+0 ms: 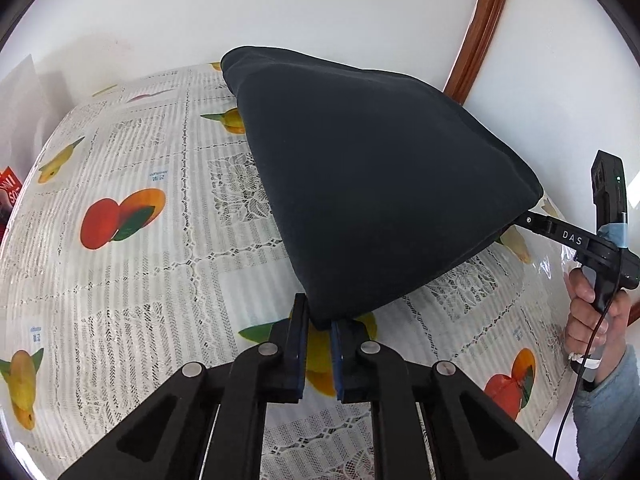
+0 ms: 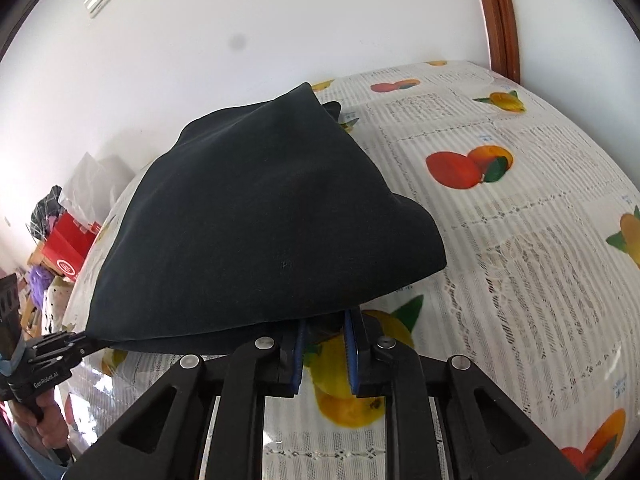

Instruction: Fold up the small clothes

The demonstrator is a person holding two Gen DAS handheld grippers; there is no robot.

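Dark garment is lifted above the table, stretched between the two grippers and sagging as a broad fold, its far end drooping toward the tablecloth.

Left gripper: fingers drawn narrow, clamped on one near corner of the cloth, which is pinched between the blue pads. In the right wrist view the same tool is seen at the left, its tips buried in the garment's corner.

Right gripper: fingers narrow, the garment's lower hem caught between the blue-lined pads. From the left wrist view its tips disappear under the cloth edge; the holder's hand grips the handle, a cable trailing down.

Surface: table covered by a lace-patterned, fruit-printed cloth under clear plastic film.

Containers: a red box stands beyond the table's left end among piled household items; its contents cannot be determined. A white wall and a brown wooden frame stand behind.
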